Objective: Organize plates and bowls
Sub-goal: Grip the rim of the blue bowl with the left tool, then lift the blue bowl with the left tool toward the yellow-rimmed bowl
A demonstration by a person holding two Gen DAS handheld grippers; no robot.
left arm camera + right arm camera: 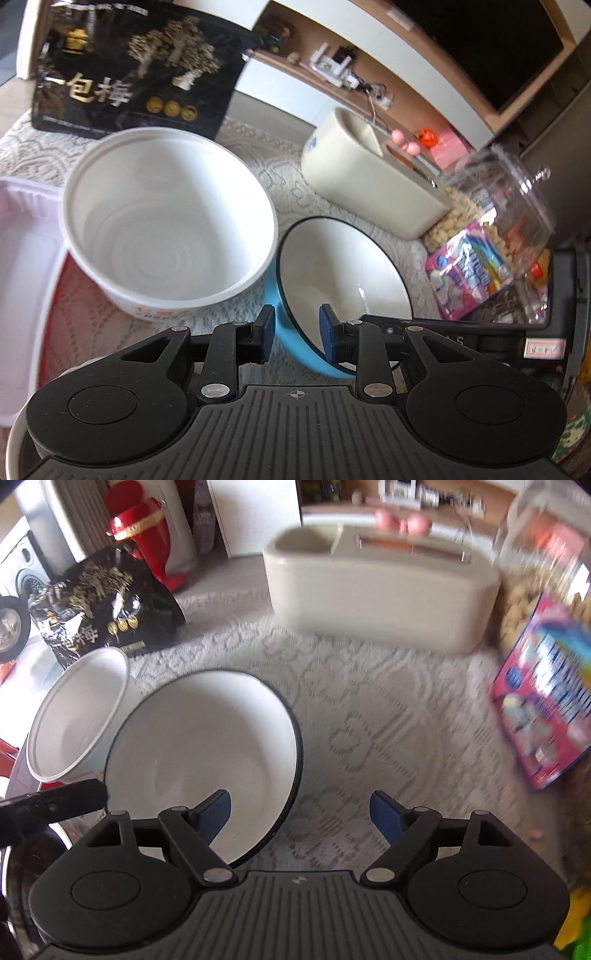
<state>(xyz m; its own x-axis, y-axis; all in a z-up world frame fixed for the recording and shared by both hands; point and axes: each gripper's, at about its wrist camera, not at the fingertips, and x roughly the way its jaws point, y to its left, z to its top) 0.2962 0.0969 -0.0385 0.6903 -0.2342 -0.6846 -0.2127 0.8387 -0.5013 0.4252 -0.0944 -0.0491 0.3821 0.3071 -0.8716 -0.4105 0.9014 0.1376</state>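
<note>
A blue bowl with a white inside and dark rim (pixel 343 266) is tilted on the lace cloth; it also shows in the right wrist view (pixel 207 746). My left gripper (pixel 297 332) has its two fingers on either side of the bowl's near rim, a small gap still showing. A tall white paper bowl (pixel 166 225) stands just left of it and shows in the right wrist view (pixel 74 716). My right gripper (pixel 301 812) is open and empty, its left finger over the blue bowl's inside.
A cream tissue box (pixel 369 177) (pixel 380 590) stands behind. A black snack bag (pixel 136 66) (pixel 103 605) is at the back left. A pink candy packet (pixel 469 269) (pixel 546 709) and a clear jar (pixel 506 199) lie right. A pink-white tray (pixel 22 277) is left.
</note>
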